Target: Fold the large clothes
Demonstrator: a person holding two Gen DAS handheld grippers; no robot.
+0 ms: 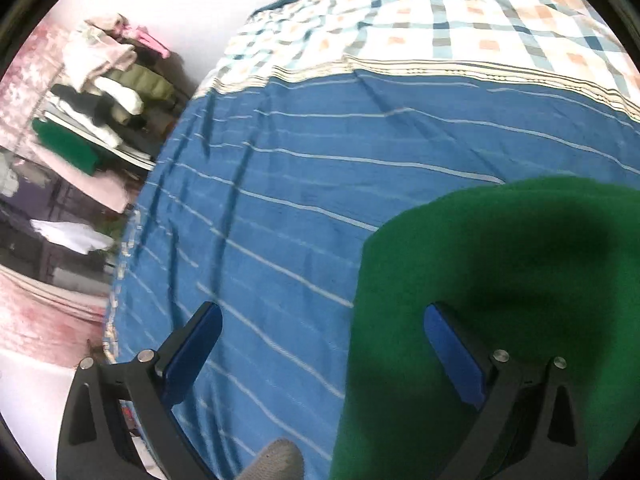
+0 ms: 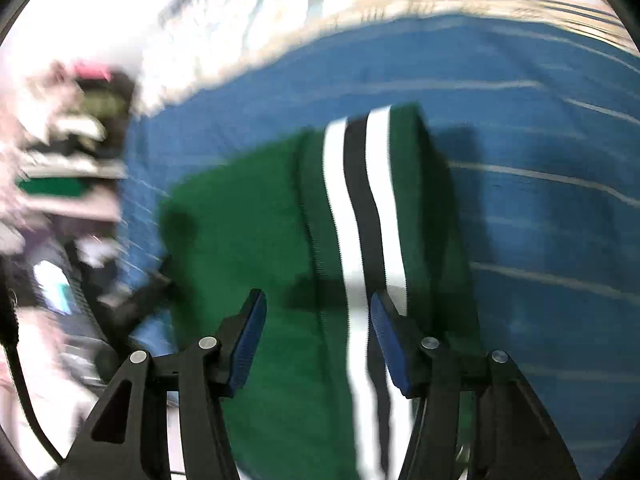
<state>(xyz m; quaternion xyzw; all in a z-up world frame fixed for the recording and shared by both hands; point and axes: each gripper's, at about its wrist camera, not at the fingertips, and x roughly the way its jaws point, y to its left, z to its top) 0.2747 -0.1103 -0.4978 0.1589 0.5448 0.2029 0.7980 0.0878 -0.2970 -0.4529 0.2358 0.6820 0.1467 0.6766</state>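
Note:
A green garment with white and black stripes lies folded on the blue striped bedsheet. In the right wrist view my right gripper hangs over it, open, with the green cloth showing below the gap and neither pad pressing on it. The picture there is blurred. In the left wrist view my left gripper stands wide open over the sheet. Its right finger is above the left edge of the green garment; its left finger is over bare sheet.
A checked quilt covers the far part of the bed. Off the bed's left edge stands a rack piled with folded clothes, a green piece among them. A grey cloth bit shows at the bottom edge.

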